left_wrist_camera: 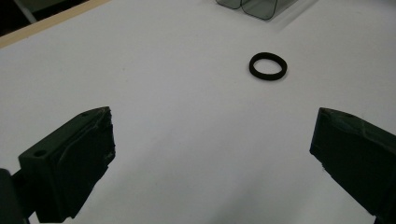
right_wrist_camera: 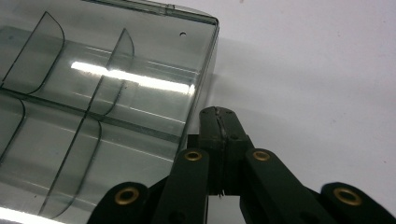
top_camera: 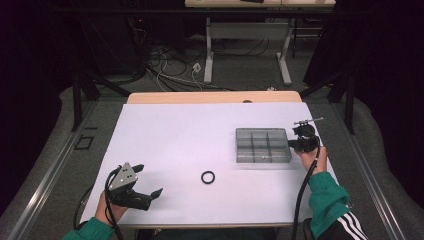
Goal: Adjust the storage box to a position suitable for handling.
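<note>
A clear grey compartment box (top_camera: 263, 145) lies on the white sheet (top_camera: 175, 135) toward the right. A black rubber ring (top_camera: 208, 177) lies flat on the sheet left of it, nearer the front. At the front left my left gripper (top_camera: 150, 180) rests low, jaws wide open and empty; in its own view the ring (left_wrist_camera: 267, 66) lies ahead and somewhat right of the left gripper (left_wrist_camera: 212, 135). My right gripper (top_camera: 291, 145) sits at the box's right side. In the right gripper view that gripper (right_wrist_camera: 218, 114) is shut on nothing, its tips close beside the box's (right_wrist_camera: 107, 107) outer wall.
The table's wooden back edge (top_camera: 215, 96) shows beyond the sheet. Behind it are loose cables (top_camera: 170, 65) on the floor and the white legs of another table (top_camera: 245, 55). Metal rails (top_camera: 45, 175) run along both sides.
</note>
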A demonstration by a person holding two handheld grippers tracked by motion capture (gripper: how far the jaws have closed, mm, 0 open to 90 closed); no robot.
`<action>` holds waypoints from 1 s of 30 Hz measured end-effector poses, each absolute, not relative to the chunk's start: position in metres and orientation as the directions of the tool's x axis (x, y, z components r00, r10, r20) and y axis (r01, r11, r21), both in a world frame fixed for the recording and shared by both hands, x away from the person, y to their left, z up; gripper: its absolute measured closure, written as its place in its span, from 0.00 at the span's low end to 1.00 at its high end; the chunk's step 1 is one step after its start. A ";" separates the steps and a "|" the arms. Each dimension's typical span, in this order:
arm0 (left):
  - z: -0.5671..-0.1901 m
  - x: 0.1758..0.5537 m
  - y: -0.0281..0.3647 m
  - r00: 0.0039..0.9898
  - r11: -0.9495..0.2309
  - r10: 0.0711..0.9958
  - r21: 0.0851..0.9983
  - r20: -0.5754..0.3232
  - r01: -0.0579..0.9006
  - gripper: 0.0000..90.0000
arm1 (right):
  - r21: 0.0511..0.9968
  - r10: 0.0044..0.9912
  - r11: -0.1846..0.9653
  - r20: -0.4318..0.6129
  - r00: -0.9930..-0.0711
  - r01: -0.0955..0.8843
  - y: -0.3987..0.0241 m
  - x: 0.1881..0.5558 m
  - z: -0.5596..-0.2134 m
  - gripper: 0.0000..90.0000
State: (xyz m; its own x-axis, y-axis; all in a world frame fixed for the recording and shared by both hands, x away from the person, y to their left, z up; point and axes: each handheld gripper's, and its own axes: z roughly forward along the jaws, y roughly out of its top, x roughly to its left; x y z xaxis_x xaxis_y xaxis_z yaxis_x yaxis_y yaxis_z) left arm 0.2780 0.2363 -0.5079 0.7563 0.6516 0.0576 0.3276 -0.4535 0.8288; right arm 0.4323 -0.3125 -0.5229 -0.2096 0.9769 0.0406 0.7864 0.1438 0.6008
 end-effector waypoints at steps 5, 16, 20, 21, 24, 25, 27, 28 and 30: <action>-0.508 0.278 0.236 0.756 -0.453 0.652 0.827 0.054 0.332 0.00 | 0.603 0.975 0.152 0.041 -0.220 0.783 -0.308 0.433 -0.523 1.00; -0.508 0.278 0.235 0.758 -0.457 0.650 0.827 0.059 0.328 0.00 | 0.609 0.965 0.186 0.033 -0.258 0.771 -0.290 0.434 -0.521 1.00; -0.508 0.277 0.236 0.753 -0.453 0.655 0.828 0.058 0.330 0.00 | 0.609 0.963 0.192 0.033 -0.266 0.769 -0.287 0.434 -0.521 1.00; -0.507 0.278 0.236 0.759 -0.464 0.648 0.823 0.062 0.328 0.00 | 0.609 0.964 0.189 0.034 -0.263 0.771 -0.286 0.434 -0.521 1.00; -0.508 0.277 0.236 0.756 -0.450 0.653 0.831 0.057 0.326 0.00 | 0.610 0.962 0.193 0.034 -0.269 0.768 -0.284 0.435 -0.521 1.00; -0.508 0.277 0.236 0.756 -0.452 0.651 0.831 0.059 0.324 0.00 | 0.608 0.962 0.193 0.037 -0.270 0.771 -0.283 0.435 -0.521 1.00; -0.508 0.278 0.237 0.761 -0.463 0.646 0.824 0.061 0.327 0.00 | 0.607 0.961 0.193 0.040 -0.272 0.771 -0.281 0.435 -0.521 1.00; -0.507 0.277 0.236 0.759 -0.461 0.648 0.823 0.059 0.330 0.00 | 0.607 0.960 0.198 0.037 -0.277 0.770 -0.280 0.435 -0.522 1.00; -0.507 0.277 0.236 0.758 -0.460 0.650 0.824 0.060 0.329 0.00 | 0.604 0.960 0.194 0.044 -0.275 0.773 -0.279 0.435 -0.522 1.00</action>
